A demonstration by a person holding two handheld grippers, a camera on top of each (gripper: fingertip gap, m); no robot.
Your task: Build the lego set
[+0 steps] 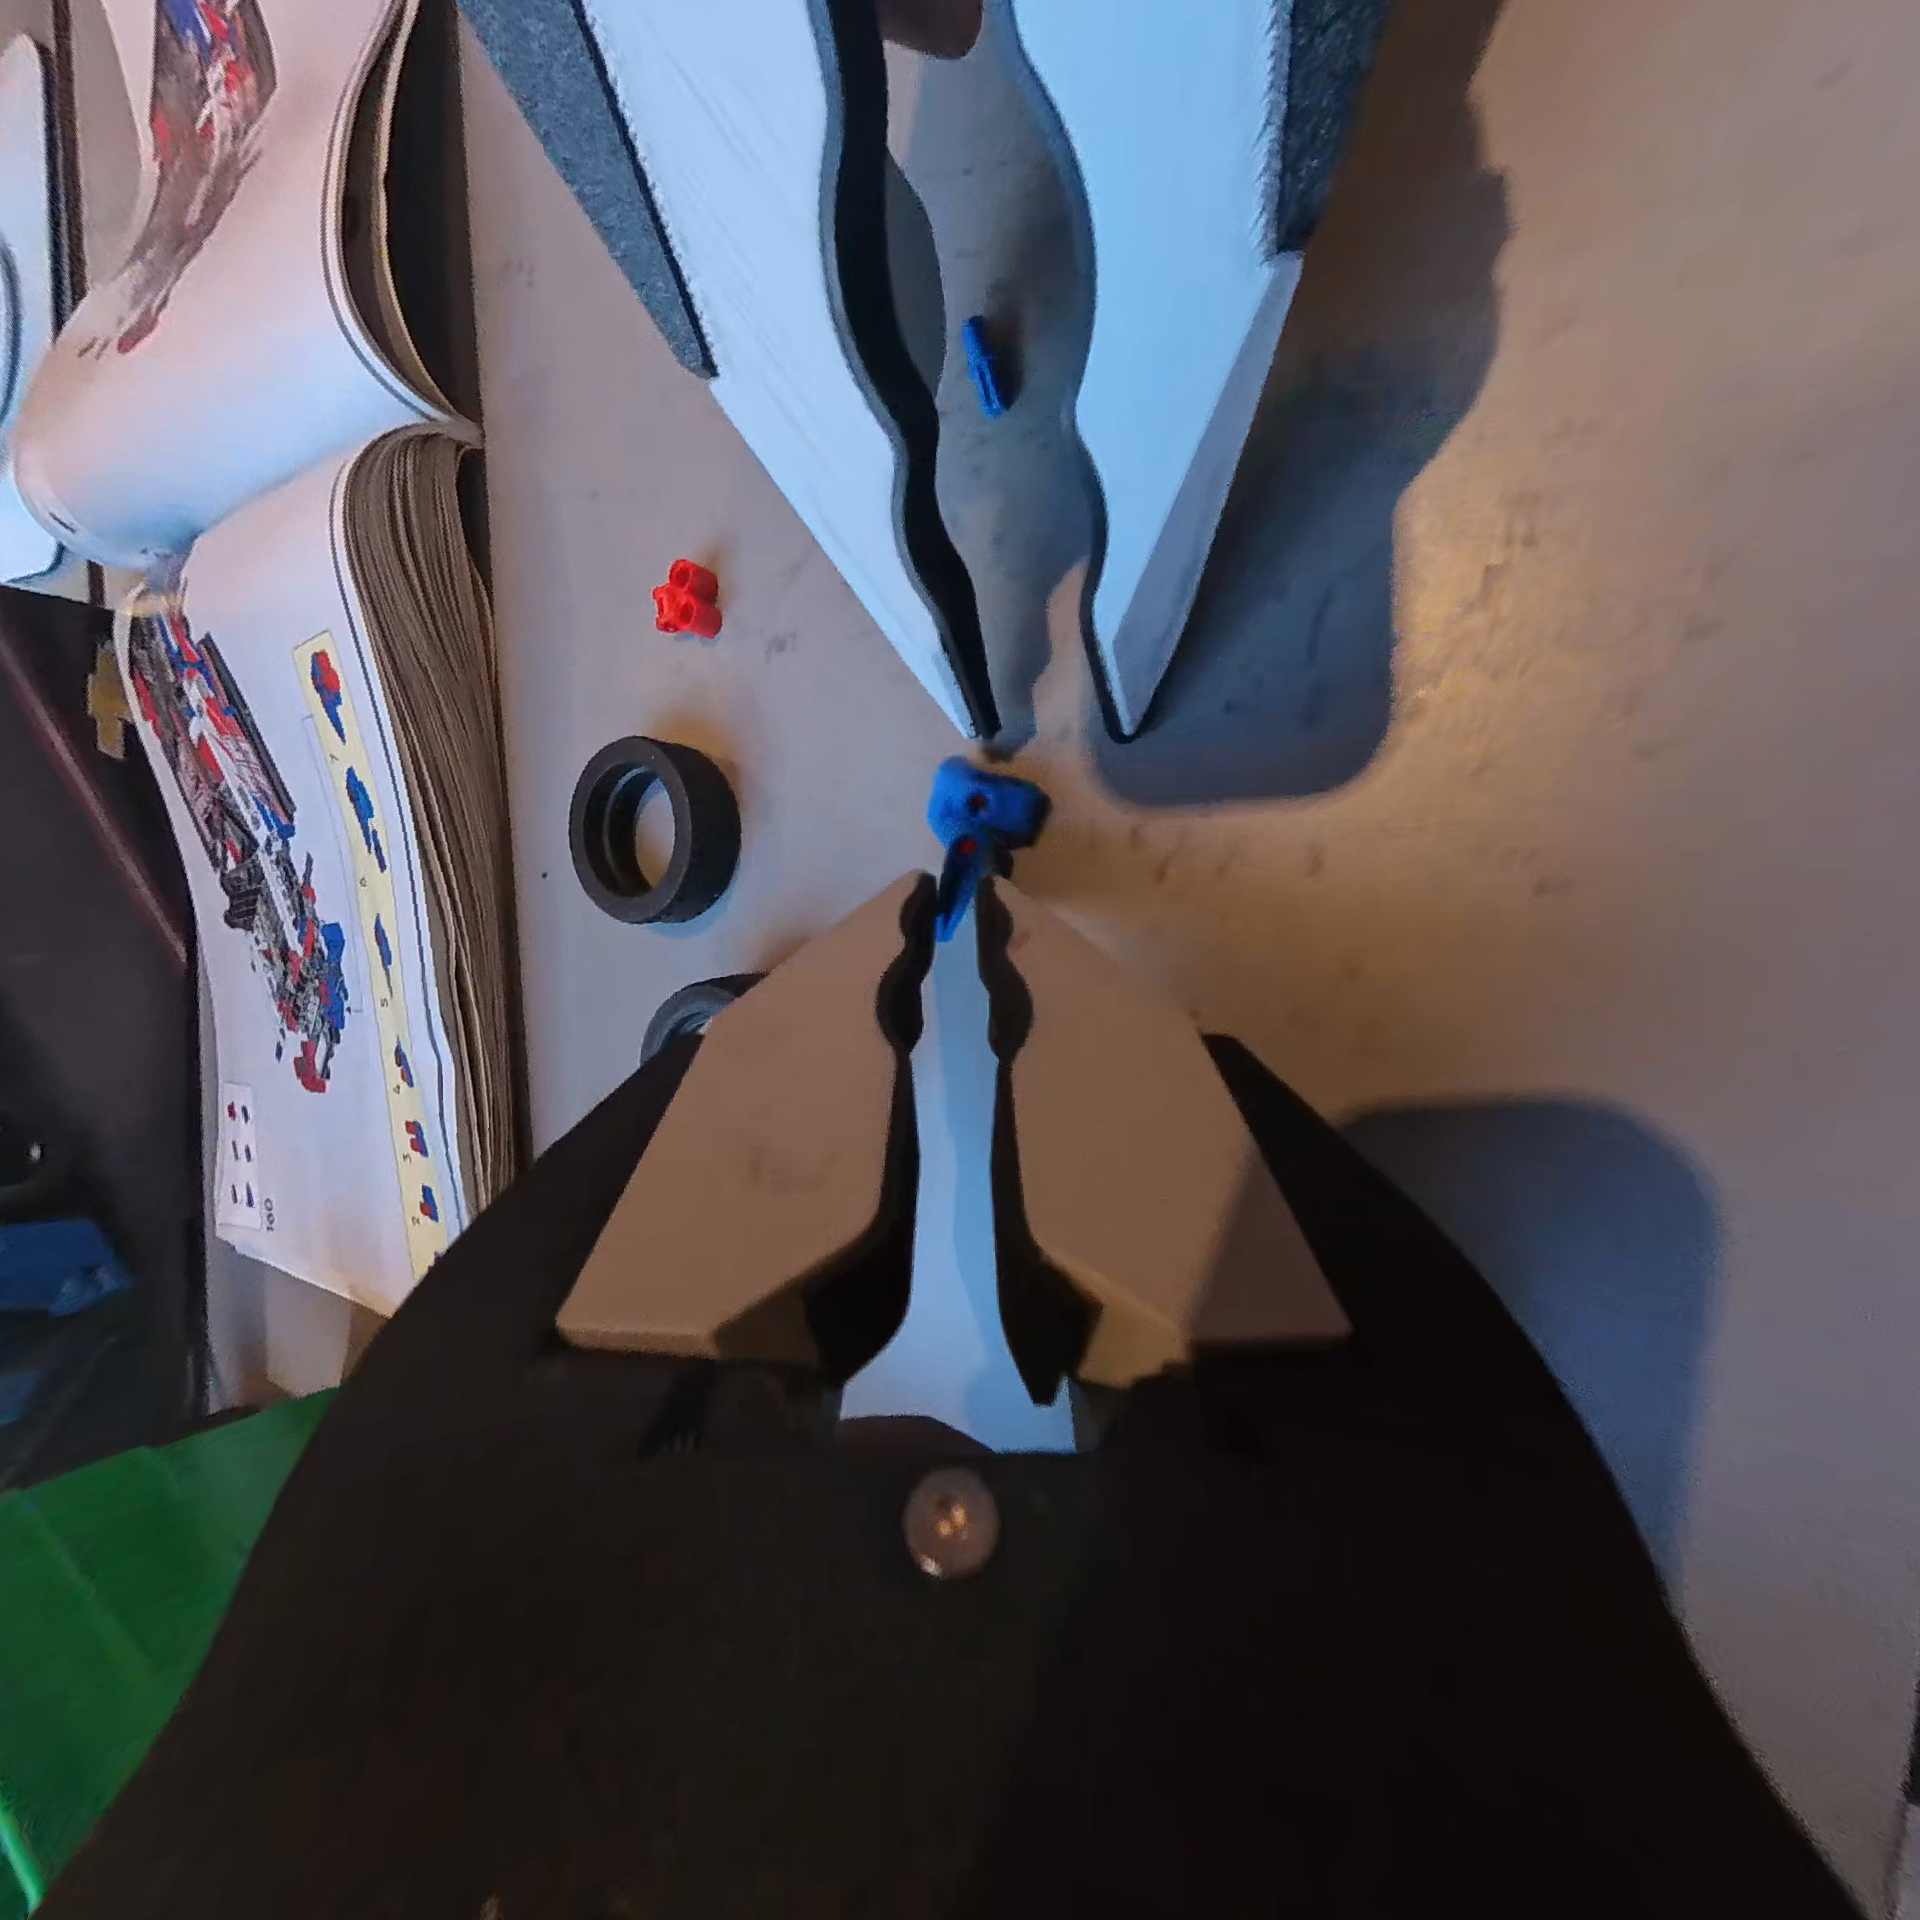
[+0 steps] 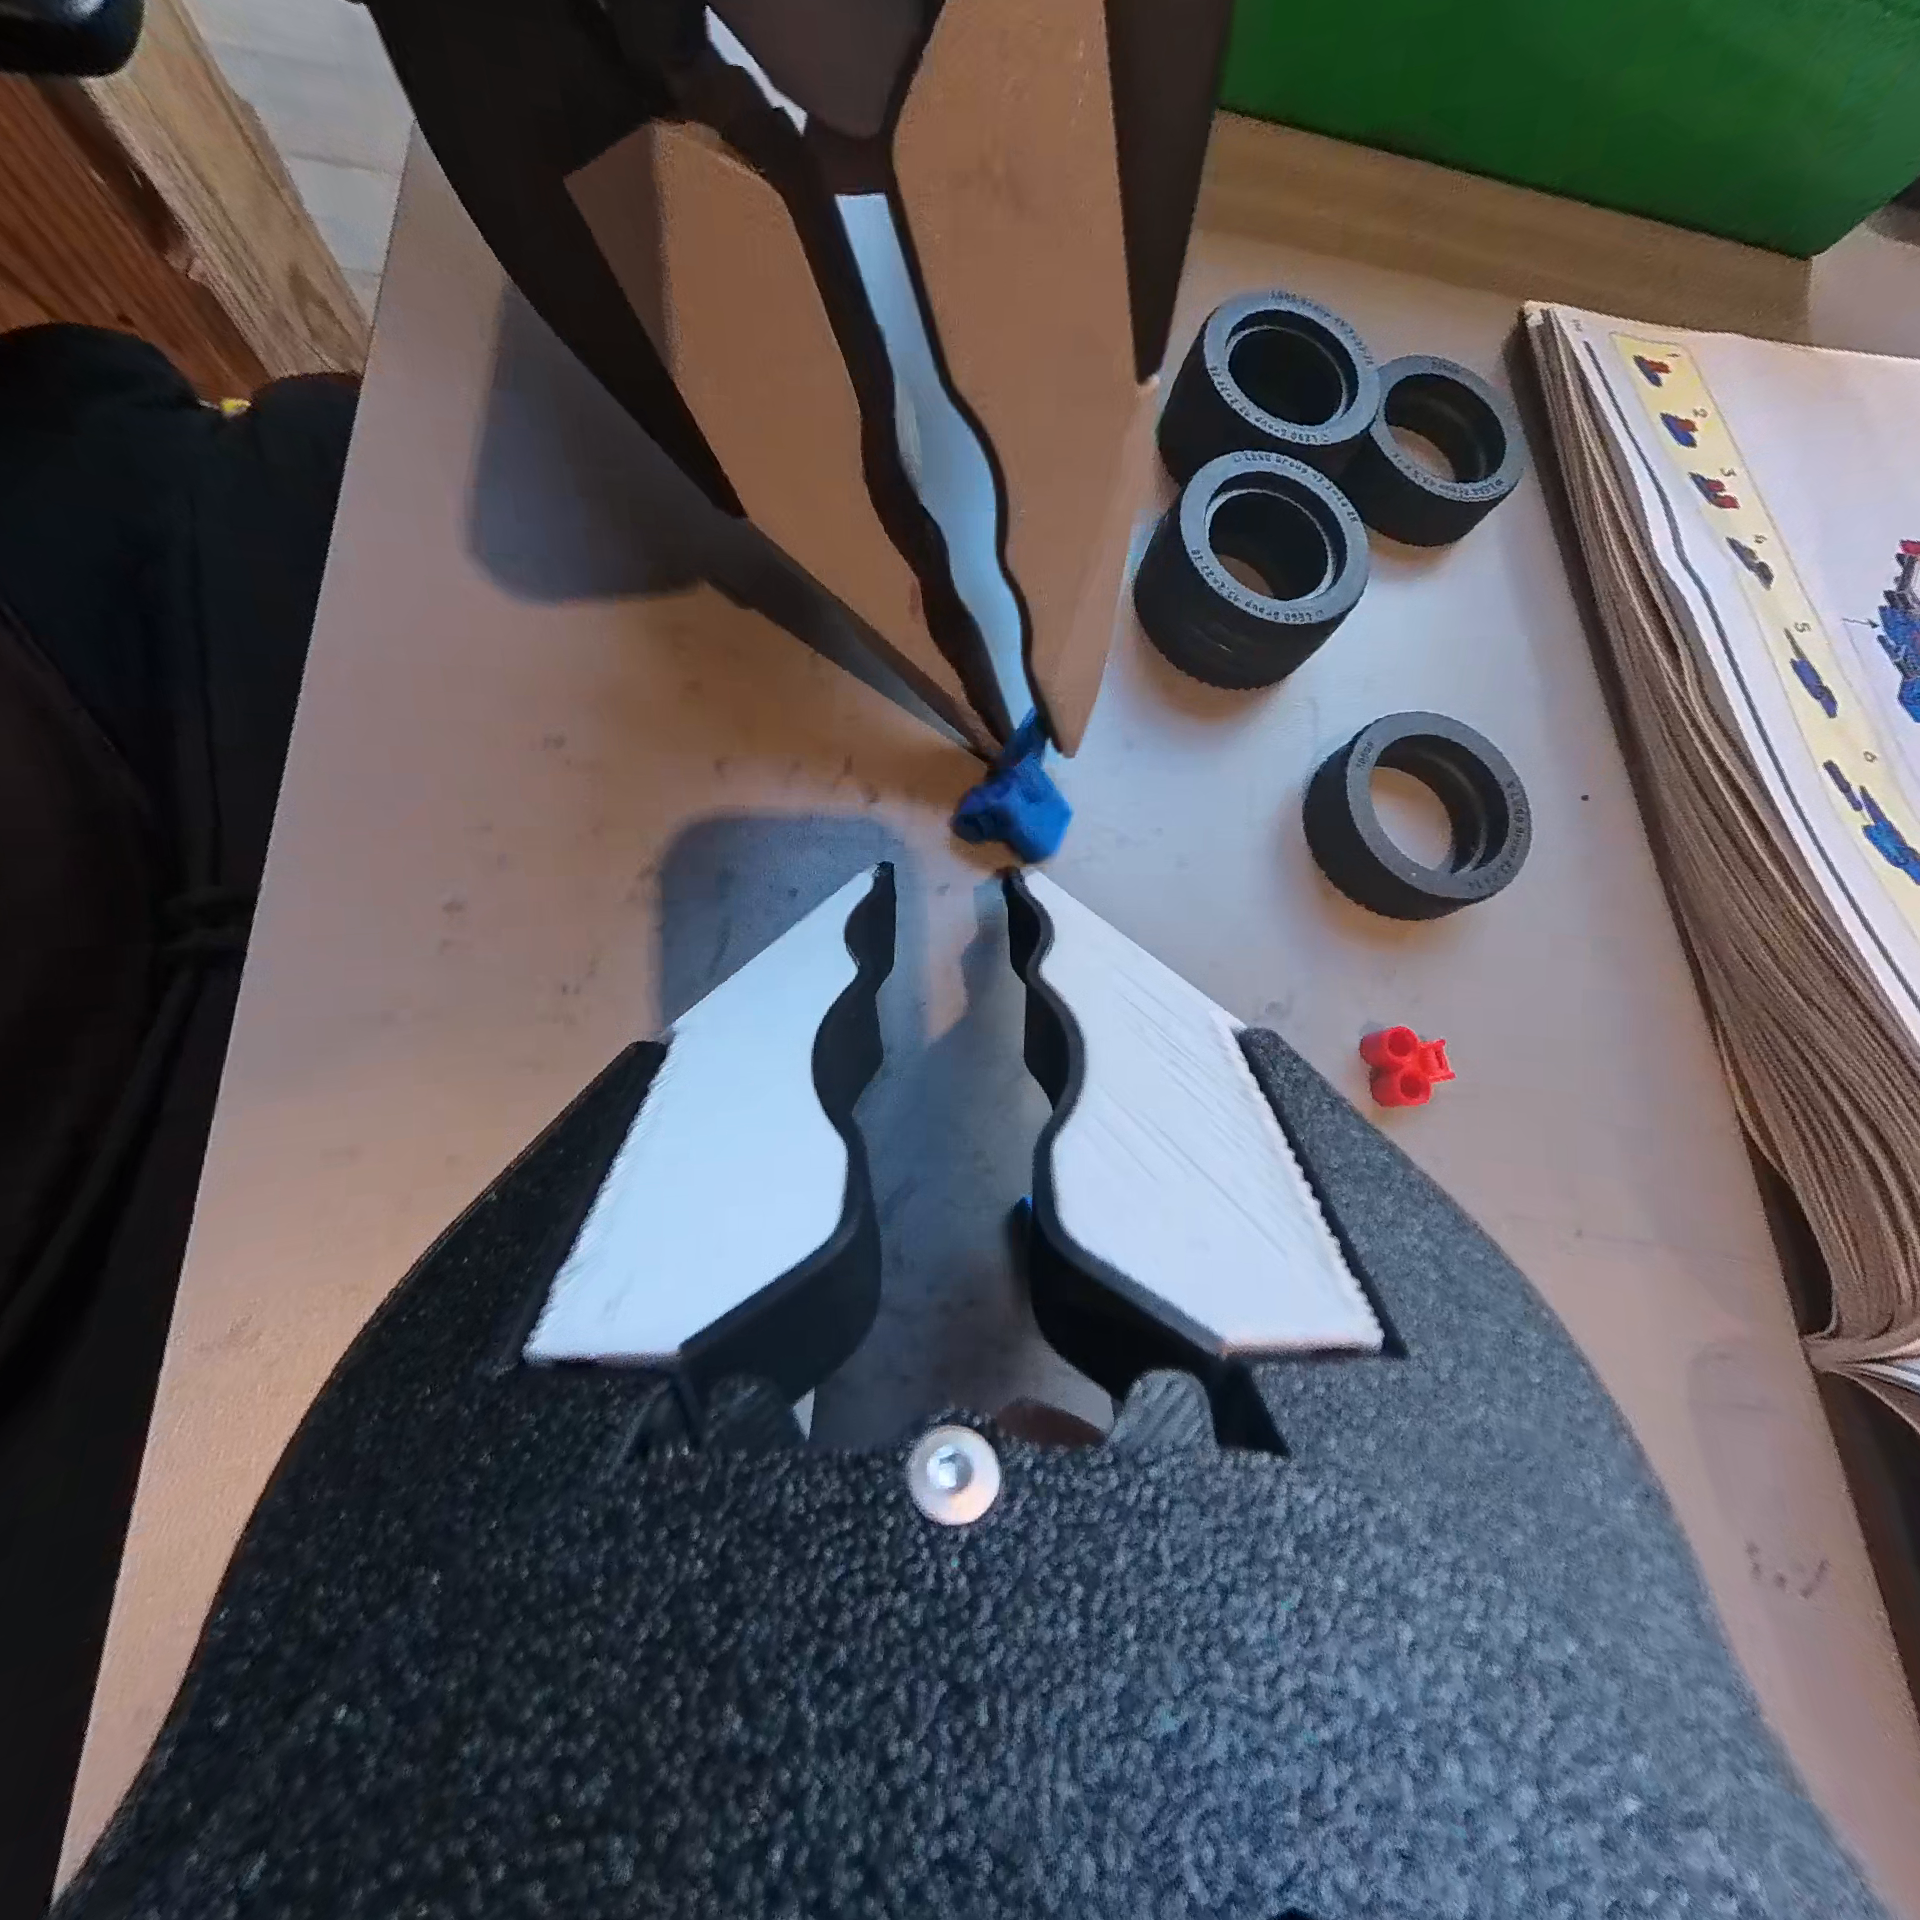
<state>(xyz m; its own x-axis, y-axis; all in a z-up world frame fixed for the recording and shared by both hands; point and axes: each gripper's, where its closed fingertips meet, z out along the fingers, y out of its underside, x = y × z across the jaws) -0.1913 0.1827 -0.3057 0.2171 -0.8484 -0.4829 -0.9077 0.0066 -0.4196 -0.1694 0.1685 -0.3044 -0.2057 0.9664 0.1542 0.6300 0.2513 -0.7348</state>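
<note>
My left gripper is shut on the thin end of a small blue lego piece, low over the table. The piece has a chunky blue block at its far end. In the right wrist view the same piece hangs from the left gripper's tan fingertips. My right gripper is open and empty, its white fingertips just short of the blue block. It faces the left gripper from the opposite side. A loose blue pin lies on the table beneath the right gripper.
Several black tyres and one apart lie to the right. A small red lego piece lies near an open instruction booklet. A green box stands at the back. The table edge runs along the left. Less than 4 cm separates the two grippers' tips.
</note>
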